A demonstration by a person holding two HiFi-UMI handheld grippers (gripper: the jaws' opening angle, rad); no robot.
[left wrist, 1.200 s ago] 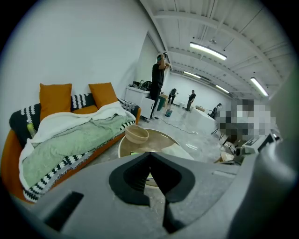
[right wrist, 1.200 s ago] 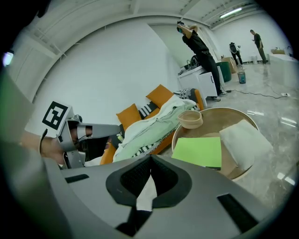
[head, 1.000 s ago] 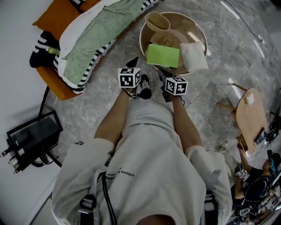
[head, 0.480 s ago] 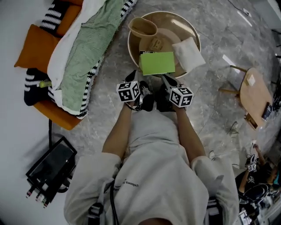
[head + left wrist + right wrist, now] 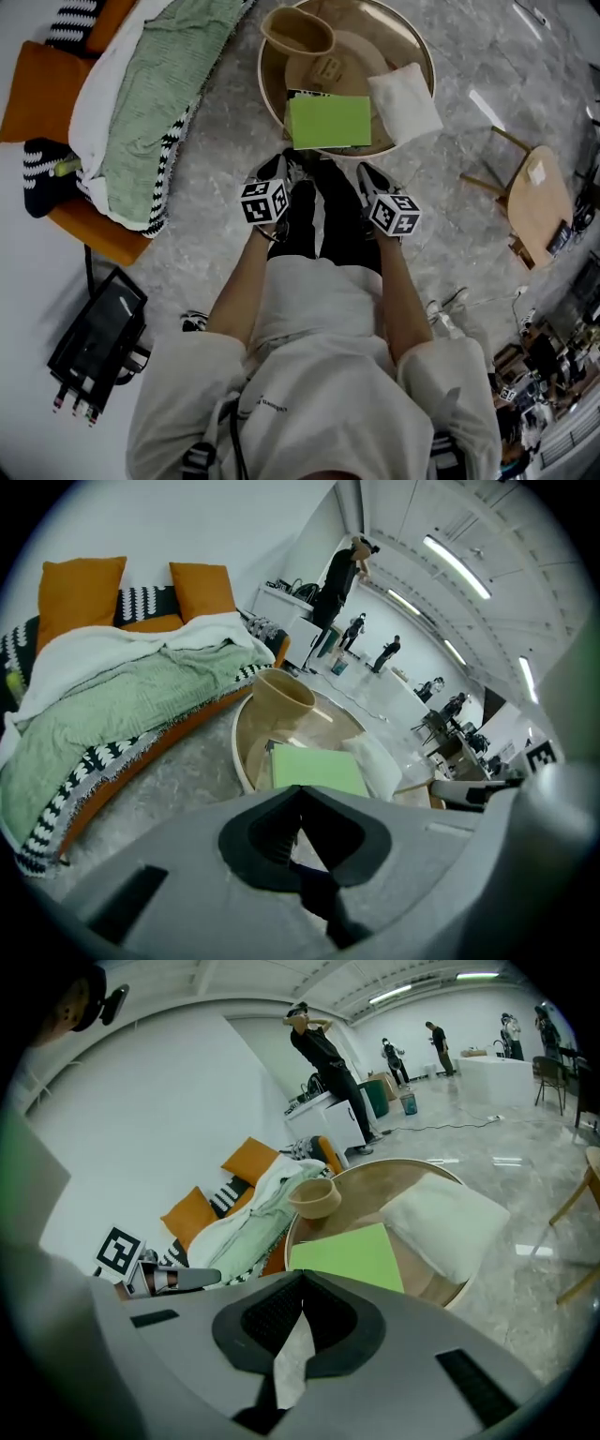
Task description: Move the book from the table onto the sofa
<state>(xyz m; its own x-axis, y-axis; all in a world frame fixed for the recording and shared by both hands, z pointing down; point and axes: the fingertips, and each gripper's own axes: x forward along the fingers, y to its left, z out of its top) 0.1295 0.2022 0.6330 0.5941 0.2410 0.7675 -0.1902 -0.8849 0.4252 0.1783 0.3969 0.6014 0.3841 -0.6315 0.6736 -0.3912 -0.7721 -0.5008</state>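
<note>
Left tongs (image 5: 279, 167): pressed together with nothing between them, just below the bench's near rim at the centre of the head view.
Right tongs (image 5: 367, 174): also closed and empty, right of centre, level with the left pair.
Book (image 5: 328, 122): green, lying flat at the lower edge of the round bench (image 5: 424, 58), above both tongs and apart from them.
Neighbours: a tan cup (image 5: 298, 30) above the book and a white pillow (image 5: 405, 101) just beside its right edge.
Sofa (image 5: 101, 236): upper left, heaped with a green blanket (image 5: 155, 94).
Risk, shove: tongs that arrive closed would likely push the book into the cup or pillow rather than take it.
Risk, grip: the book lies flat (little edge to bite), so a shallow pinch on one side could let it flop open or slip out.
Risk, landing: the rumpled blanket slopes, so the book might slide off to the floor.
</note>
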